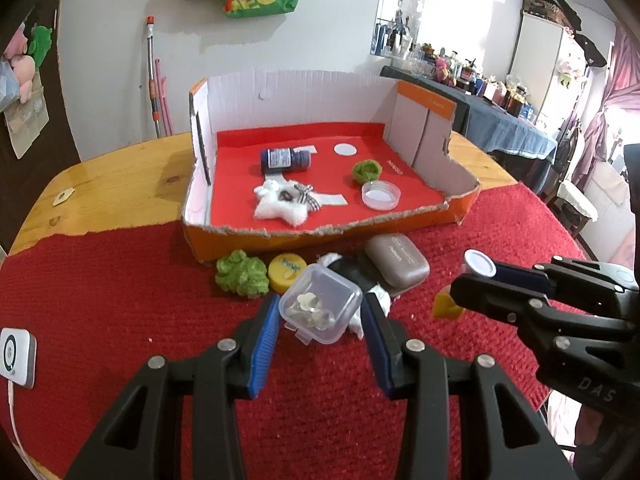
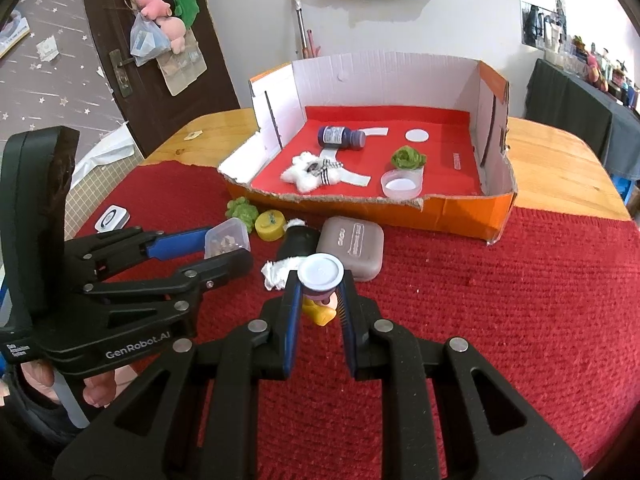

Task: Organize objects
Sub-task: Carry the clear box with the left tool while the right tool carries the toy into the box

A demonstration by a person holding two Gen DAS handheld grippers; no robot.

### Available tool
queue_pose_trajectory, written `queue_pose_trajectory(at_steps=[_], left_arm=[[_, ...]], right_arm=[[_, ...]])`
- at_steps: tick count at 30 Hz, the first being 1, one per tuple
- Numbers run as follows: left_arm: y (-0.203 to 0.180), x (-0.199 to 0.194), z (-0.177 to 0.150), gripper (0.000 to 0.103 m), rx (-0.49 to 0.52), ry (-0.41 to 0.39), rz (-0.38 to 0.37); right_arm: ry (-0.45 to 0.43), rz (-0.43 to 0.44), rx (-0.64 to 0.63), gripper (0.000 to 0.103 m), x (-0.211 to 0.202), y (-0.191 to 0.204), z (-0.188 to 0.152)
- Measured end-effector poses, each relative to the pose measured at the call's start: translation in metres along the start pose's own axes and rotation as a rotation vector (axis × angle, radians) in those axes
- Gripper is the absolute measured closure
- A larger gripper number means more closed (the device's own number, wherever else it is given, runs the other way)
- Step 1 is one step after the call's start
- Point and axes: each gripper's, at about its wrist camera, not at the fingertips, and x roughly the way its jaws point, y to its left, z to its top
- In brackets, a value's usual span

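My left gripper [image 1: 320, 312] is shut on a small clear plastic box [image 1: 320, 304] with bits inside, held over the red mat; it also shows in the right wrist view [image 2: 228, 238]. My right gripper [image 2: 320, 280] is shut on a small white-capped container [image 2: 321, 274], seen in the left wrist view too [image 1: 480, 263]. The orange cardboard box [image 1: 320, 236] with a red floor holds a blue bottle [image 1: 284, 159], a white fluffy star [image 1: 280, 204], a green tuft [image 1: 365, 171] and a clear round lid [image 1: 381, 195].
In front of the box lie a green tuft [image 1: 242, 273], a yellow cap [image 1: 286, 272], a grey case [image 1: 397, 261], a black-and-white item [image 1: 352, 276] and a yellow piece [image 1: 446, 306]. A white device [image 1: 16, 356] sits at the mat's left edge.
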Motion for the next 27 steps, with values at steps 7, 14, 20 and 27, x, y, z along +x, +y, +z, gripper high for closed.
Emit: queue_pose_trajectory(at_steps=[7,14,20,27], left_arm=[[0.001,0.002,0.020,0.059,0.003,-0.013,-0.001],[0.004,0.006,0.033,0.059,0.000,-0.013,-0.005],[0.007,0.016,0.054,0.059,0.006,-0.006,-0.009],[0.012,0.030,0.068,0.059,0.005,0.011,-0.016]], right_arm=[[-0.022,0.001,-0.006,0.086,-0.004,-0.002,0.017],[-0.032,-0.002,-0.005,0.086,0.000,-0.008,0.035],[-0.033,-0.005,-0.002,0.086,0.006,-0.015,0.050],[-0.027,-0.007,0.004,0.086,0.016,-0.022,0.065]])
